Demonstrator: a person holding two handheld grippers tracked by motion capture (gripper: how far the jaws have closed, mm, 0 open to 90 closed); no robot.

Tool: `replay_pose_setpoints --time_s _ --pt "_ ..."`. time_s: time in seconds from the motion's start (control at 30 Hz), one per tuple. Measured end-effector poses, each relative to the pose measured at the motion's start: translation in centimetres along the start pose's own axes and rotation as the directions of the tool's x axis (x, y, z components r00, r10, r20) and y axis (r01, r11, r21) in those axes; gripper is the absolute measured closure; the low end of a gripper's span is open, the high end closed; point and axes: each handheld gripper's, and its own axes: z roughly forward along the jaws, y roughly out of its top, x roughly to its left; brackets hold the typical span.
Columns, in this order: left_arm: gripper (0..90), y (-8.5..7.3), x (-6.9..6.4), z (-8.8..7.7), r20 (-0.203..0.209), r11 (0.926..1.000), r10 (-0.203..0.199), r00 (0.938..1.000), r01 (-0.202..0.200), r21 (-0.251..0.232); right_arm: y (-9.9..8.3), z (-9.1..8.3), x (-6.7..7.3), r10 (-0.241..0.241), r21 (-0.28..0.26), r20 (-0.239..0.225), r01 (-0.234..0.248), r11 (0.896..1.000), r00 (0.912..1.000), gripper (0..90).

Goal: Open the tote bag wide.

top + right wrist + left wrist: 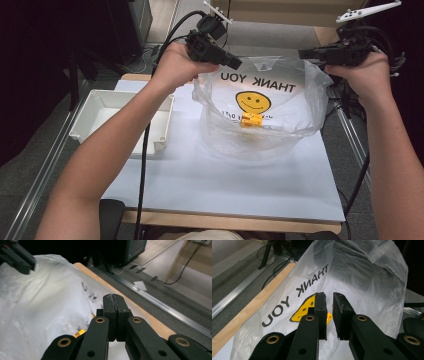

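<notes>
Left claw (pixel 329 297) has its jaws parked with a narrow gap between them. In the left gripper view there's nothing pinched in that gap that I can make out, the bag just sits behind the tips, so I'd call it slightly open and not gripping. From the high view that left claw (pixel 231 62) hangs right at the bag's upper left rim.

Right claw (pixel 115 300) is clamped completely, jaws flush against each other. Can't tell if a bit of film is caught in there. In the high view the right claw (pixel 306 53) sits at the bag's upper right rim, the person's hand wrapped round the body behind it.

The plastic bag (pixel 260 107) stands on the white bench (pixel 225 185), mouth spread wide between the two claws. It's clear-ish, with THANK YOU and a yellow smiley printed on it, reading mirrored from this side. A small orange block (pixel 251 120) lies at the bottom inside it.

Off to the left, well apart from the bag, there's a white tray (pixel 120 120) on the bench.
</notes>
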Motion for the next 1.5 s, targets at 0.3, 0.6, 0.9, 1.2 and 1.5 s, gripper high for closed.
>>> replay_pose_setpoints --time_s 0.3,0.6,0.9,1.2,1.5 --pt "84.0 1.2 -0.3 1.0 -0.008 1.0 0.003 1.0 -0.003 0.002 1.1 1.6 2.1 -0.023 -0.002 -0.062 0.023 1.0 0.9978 90.0" --pt "85.2 2.0 -0.1 2.2 -0.006 0.9997 -0.008 1.0 0.007 -0.023 1.8 4.0 5.2 0.011 0.036 -0.078 -0.008 0.999 0.9969 90.0" --pt "85.8 1.1 0.2 3.8 -0.006 0.9997 -0.021 0.9998 0.021 -0.013 1.1 6.3 6.1 -0.055 0.11 -0.083 0.064 0.992 0.995 90.0" --pt "85.7 -0.5 1.2 5.1 -0.025 0.9996 -0.029 0.9993 0.029 0.006 -0.3 6.7 5.4 -0.093 0.112 -0.04 0.097 0.989 0.9949 90.0" --pt "85.0 -2.0 2.1 6.4 -0.043 0.9975 -0.053 0.9977 0.055 0.045 -1.8 7.2 4.2 -0.011 0.194 -0.035 0.018 0.981 0.9993 90.0"
